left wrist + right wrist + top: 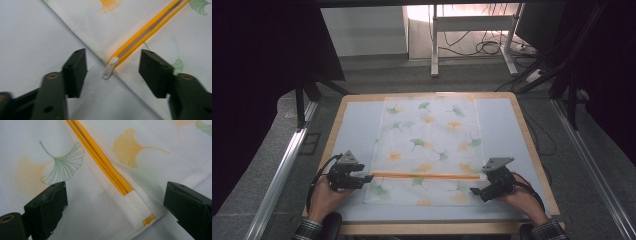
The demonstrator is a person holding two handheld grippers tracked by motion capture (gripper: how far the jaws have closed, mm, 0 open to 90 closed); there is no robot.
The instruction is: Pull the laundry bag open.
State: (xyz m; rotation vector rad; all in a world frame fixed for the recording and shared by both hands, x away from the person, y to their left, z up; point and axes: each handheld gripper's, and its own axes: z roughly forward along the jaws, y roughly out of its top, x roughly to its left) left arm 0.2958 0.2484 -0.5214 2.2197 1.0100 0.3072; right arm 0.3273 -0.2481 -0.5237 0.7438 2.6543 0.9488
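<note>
Mesh bag [427, 150] lies flat on the counter [502, 130], zipper [426, 175] crosswise for reach from both ends. Left hand-held gripper [112, 72] stands open astride the white pull tab [110, 70], gripping nothing. Right hand-held gripper [115, 200] gapes empty over the zipper's stop end, likely to anchor it.

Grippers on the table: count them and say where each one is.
2. The left gripper sits at the left end of the orange zipper, by the white zipper pull. The right gripper sits at the zipper's right end. Both are open.

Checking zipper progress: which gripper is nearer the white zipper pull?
Left. The left gripper has the zipper pull lying between its open jaws, untouched, at the bag's left edge. The right gripper sits open at the zipper's far end, at the opposite edge of the mesh bag.
</note>
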